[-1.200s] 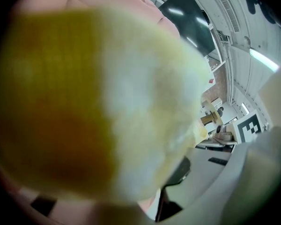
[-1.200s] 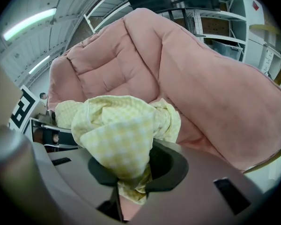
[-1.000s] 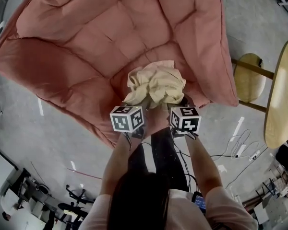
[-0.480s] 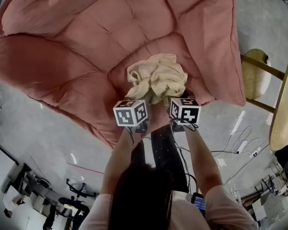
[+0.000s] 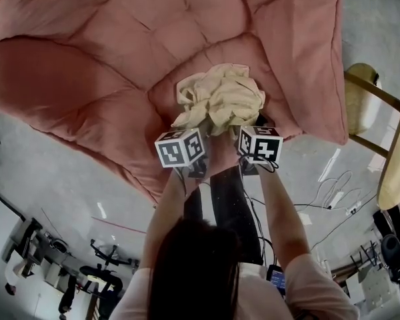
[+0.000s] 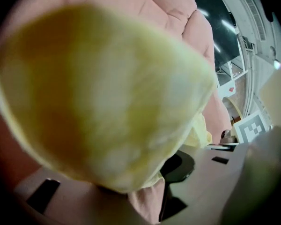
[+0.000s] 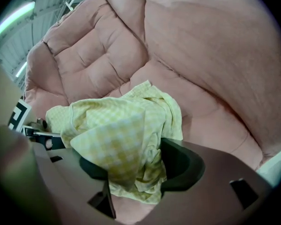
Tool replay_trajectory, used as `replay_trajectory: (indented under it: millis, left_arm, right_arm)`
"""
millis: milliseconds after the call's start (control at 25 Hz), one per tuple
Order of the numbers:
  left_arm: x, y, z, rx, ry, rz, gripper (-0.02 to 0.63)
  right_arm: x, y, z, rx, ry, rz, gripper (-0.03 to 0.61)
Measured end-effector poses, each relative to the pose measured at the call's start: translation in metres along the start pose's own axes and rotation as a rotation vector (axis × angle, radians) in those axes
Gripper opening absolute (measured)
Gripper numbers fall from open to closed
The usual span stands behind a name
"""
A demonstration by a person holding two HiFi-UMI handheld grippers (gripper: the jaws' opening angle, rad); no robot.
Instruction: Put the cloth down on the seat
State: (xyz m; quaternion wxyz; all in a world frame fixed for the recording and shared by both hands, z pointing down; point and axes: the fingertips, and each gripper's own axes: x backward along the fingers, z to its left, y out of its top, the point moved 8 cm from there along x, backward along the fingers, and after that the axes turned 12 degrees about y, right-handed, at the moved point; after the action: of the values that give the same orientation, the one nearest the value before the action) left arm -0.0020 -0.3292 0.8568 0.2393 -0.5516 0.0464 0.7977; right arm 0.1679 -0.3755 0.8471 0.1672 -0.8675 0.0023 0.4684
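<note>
A crumpled yellow checked cloth [image 5: 220, 99] lies bunched on the seat of a big pink cushioned chair [image 5: 113, 45]. Both grippers sit at the cloth's near edge, side by side. The left gripper [image 5: 195, 133] has its jaws opening; in its own view the cloth [image 6: 98, 93] fills most of the picture, blurred and close to the lens, with a fold hanging between the jaws [image 6: 145, 182]. The right gripper [image 5: 247, 128] is opening too. In its view the cloth [image 7: 122, 135] droops loosely between the wide-apart jaws [image 7: 136, 172] onto the pink cushion [image 7: 192, 55].
A wooden stool [image 5: 360, 99] and the rim of a round wooden table [image 5: 397, 172] stand to the right of the chair. Cables [image 5: 333, 199] trail on the grey floor. Exercise machines [image 5: 100, 279] stand at the lower left. The person's legs are below the grippers.
Both grippers and the cloth have moved a little farther over the seat. The cloth bundle now rests lower and wider on the cushion.
</note>
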Motion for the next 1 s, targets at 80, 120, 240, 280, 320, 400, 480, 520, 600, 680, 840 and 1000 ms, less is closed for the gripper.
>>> replay_trajectory:
  millis: [80,120,240,280,320,400,480,520,600,680,840,1000]
  left_arm:
    - [0.005,0.002,0.004,0.006,0.024,0.005,0.191]
    - [0.008,0.002,0.004,0.004,0.030,0.010,0.212]
    - [0.030,0.000,0.001,-0.015,0.027,0.030,0.245]
    - [0.040,-0.002,0.000,-0.020,0.025,0.037,0.250]
    - [0.050,-0.003,-0.003,-0.023,0.026,0.040,0.256]
    - [0.068,-0.002,-0.010,-0.021,0.030,0.035,0.259]
    - [0.083,-0.005,-0.015,-0.013,0.032,0.022,0.259]
    - [0.090,-0.005,-0.017,-0.012,0.031,0.014,0.259]
    - [0.104,0.002,-0.022,-0.017,0.019,-0.014,0.259]
    - [0.124,0.011,-0.031,-0.024,0.005,-0.067,0.259]
    - [0.182,0.012,-0.050,-0.053,-0.033,-0.173,0.259]
    - [0.223,0.008,-0.060,-0.078,-0.072,-0.212,0.259]
  right_arm:
    - [0.003,0.003,0.001,0.007,-0.007,0.014,0.295]
    - [0.006,0.004,0.002,0.007,-0.010,0.017,0.314]
    - [0.024,0.004,0.009,-0.002,0.006,0.000,0.330]
    - [0.031,0.003,0.015,0.001,0.014,-0.007,0.331]
    - [0.038,0.003,0.021,0.008,0.018,-0.009,0.334]
    - [0.053,0.007,0.031,0.019,0.024,-0.009,0.339]
    - [0.069,0.008,0.042,0.013,0.040,-0.014,0.339]
    - [0.075,0.007,0.047,0.009,0.050,-0.020,0.340]
    - [0.086,0.013,0.059,0.004,0.076,-0.046,0.339]
    - [0.102,0.022,0.071,0.006,0.100,-0.075,0.339]
    - [0.145,0.023,0.092,0.033,0.100,-0.123,0.339]
    - [0.186,0.025,0.111,0.066,0.087,-0.155,0.339]
